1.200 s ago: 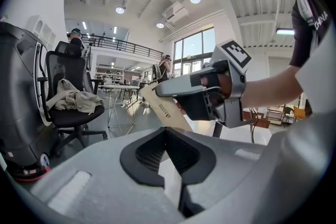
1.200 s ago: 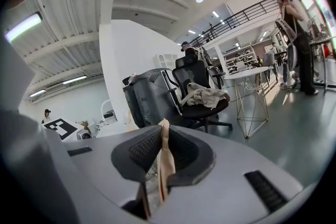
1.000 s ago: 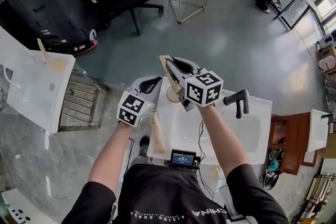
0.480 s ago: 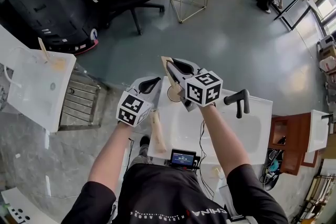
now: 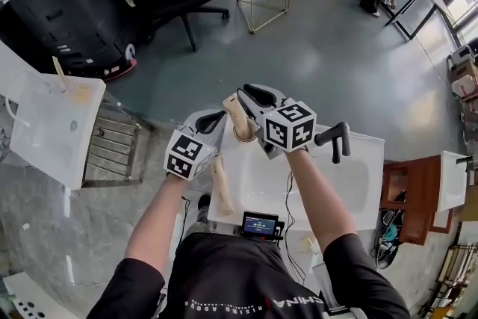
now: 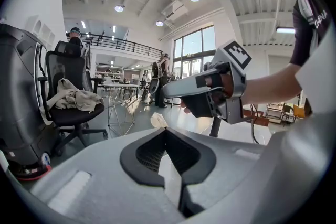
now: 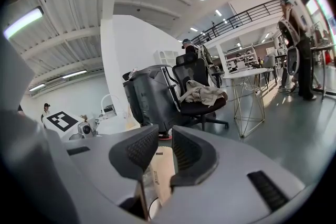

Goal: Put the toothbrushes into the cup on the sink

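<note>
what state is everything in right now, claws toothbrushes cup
right claw: jaws just opened, apart, gripping nothing
cup: upright on the sink
first toothbrush box: lower end in the cup, leaning, loose between the right jaws
second toothbrush box: lying on the sink's edge, not in the cup
left claw: jaws together, empty
small screen: lit

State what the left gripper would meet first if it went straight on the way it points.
Probably the toothbrush in the cup, just ahead of the left gripper; depth is unclear.
</note>
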{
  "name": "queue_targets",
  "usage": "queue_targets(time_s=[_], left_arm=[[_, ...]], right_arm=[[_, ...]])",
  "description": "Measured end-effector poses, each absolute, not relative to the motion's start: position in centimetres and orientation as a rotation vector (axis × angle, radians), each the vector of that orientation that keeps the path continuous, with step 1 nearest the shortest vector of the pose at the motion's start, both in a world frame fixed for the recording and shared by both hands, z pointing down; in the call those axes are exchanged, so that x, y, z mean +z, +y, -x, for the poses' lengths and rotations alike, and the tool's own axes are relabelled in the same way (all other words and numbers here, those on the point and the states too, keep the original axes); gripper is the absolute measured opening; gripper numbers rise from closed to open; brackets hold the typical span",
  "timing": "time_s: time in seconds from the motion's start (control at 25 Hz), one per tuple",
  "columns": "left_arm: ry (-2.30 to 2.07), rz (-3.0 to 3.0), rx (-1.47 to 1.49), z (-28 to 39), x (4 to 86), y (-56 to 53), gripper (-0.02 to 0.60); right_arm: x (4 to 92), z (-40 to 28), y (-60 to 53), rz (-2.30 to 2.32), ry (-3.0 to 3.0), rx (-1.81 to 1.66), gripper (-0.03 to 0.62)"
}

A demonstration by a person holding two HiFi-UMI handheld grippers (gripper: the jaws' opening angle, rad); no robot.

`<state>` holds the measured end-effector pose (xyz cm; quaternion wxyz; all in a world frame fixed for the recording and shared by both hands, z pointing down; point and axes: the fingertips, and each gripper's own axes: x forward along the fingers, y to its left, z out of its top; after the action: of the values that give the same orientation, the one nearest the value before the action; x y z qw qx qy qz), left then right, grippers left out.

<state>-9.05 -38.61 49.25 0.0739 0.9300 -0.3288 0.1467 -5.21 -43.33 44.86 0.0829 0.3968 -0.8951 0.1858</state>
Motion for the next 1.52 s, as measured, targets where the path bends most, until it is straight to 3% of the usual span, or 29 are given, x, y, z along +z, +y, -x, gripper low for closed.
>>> queue_targets(time_s=[0.2, 1.0, 1.52], left_arm=[[-1.009, -2.789, 0.437, 8.9, 48.9, -37.4, 0.006], [-1.296, -2.6, 0.465, 11.6, 51.0, -25.4, 0.006], [-1.38, -2.521, 0.45, 14.7, 52.0, -18.2, 0.006]], right_arm=[[44.5, 3.7, -41.8, -1.2, -2.644, 0.524, 0.011], [47.3, 3.5, -28.9, -0.879, -2.672, 0.442, 0.009], [50.7, 7.4, -21.4, -0.679, -2.624, 0.448, 0.009]])
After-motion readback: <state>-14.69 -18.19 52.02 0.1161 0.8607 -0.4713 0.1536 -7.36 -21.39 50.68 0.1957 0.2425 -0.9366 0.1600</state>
